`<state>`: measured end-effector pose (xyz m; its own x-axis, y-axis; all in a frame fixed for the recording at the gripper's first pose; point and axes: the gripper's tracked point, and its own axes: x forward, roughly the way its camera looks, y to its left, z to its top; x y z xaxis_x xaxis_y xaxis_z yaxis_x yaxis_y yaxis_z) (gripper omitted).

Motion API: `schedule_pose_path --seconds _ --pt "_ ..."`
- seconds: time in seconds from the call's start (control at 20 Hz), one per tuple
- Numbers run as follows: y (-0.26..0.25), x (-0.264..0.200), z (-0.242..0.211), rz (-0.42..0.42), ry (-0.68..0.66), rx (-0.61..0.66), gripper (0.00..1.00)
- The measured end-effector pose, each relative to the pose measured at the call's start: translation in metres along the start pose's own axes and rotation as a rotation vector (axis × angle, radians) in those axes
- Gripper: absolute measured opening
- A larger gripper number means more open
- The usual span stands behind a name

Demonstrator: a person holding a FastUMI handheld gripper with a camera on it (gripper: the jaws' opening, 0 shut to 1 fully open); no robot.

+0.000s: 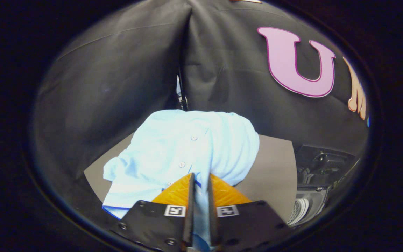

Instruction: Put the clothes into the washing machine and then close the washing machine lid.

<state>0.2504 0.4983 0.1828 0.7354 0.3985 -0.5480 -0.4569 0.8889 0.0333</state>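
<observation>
Black cloth booth wall encloses a grey tabletop. A dark machine stands beside the table's far edge. A light blue buttoned shirt lies heaped on the tabletop; the gripper is narrowed, fabric pinched between both fingers.

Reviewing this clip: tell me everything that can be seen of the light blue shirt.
The light blue shirt is a thin woven-looking garment with a row of small pale buttons down its front and a darker blue trim along one low edge. It lies bunched and draped in a heap over a grey surface, against the booth's black cloth wall. The claw has its two fingers nearly together with a strip of the fabric pinched in the narrow gap between them; the rest spreads just ahead of the fingers.
</observation>
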Motion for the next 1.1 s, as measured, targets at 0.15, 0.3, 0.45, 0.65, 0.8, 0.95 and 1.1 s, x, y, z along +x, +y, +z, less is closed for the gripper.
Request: schedule_pose_path --seconds 0.15,0.3,0.45,0.65,0.8,0.95,1.1 --pt "-0.003 0.001 0.001 -0.010 -0.023 -0.034 0.16" --pt "-0.014 -0.014 0.001 -0.028 -0.037 -0.030 0.15" --pt "-0.056 -0.037 0.002 -0.112 -0.064 -0.050 0.15" --pt "-0.105 -0.068 -0.009 -0.156 -0.082 0.045 0.14" --pt "-0.142 -0.092 -0.018 -0.202 -0.094 0.093 0.13" --pt "-0.156 -0.107 -0.024 -0.187 -0.098 0.163 0.08" --pt "-0.159 -0.107 -0.022 -0.184 -0.102 0.173 0.03"
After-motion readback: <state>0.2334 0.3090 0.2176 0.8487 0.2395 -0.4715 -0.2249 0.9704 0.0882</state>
